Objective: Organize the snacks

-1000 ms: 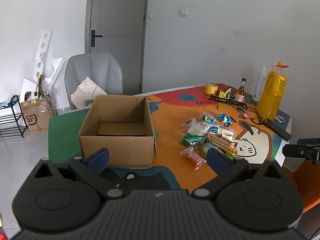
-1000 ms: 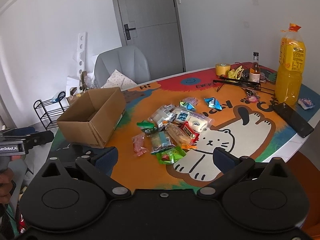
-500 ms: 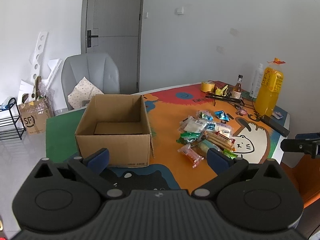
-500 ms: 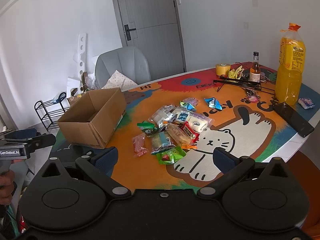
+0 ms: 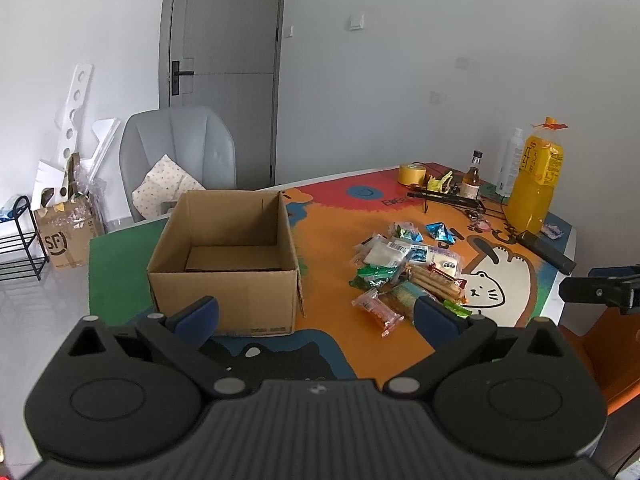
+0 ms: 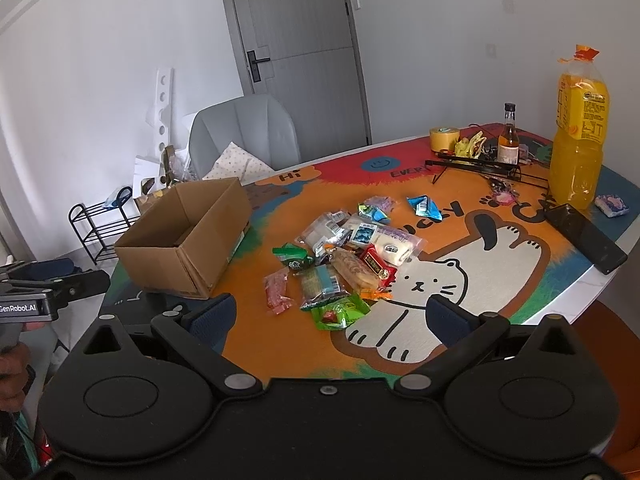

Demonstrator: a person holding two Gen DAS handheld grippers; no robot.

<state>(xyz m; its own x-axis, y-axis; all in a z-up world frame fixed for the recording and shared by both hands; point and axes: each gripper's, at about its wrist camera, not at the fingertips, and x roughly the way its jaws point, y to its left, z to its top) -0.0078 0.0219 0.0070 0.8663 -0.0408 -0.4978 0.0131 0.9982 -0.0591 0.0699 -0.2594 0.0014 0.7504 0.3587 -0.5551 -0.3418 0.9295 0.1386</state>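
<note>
Two handheld grippers hover above the near edge of a tabletop point(image 6: 532, 292) covered by a bright cartoon cat mat. The left gripper point(image 5: 316, 314) has its fingers spread wide and holds nothing; the right gripper point(image 6: 330, 316) is likewise spread wide and holds nothing. An open cardboard box point(image 5: 224, 264) sits on the mat, its top flaps gone from sight and its inside bare. To the right of the box, apart from it, lies a loose pile of wrapped snacks point(image 6: 344, 256): white, green, red and blue packets, some overlapping. A pink packet point(image 6: 277, 293) lies at the pile's edge nearest the box. Far beyond the box, at the tabletop's right side, stand a tall orange juice bottle point(image 6: 578, 136), a small brown bottle point(image 6: 508, 138) and a roll of yellow tape point(image 6: 444, 139). A grey chair point(image 5: 178, 152) stands behind the box.
</note>
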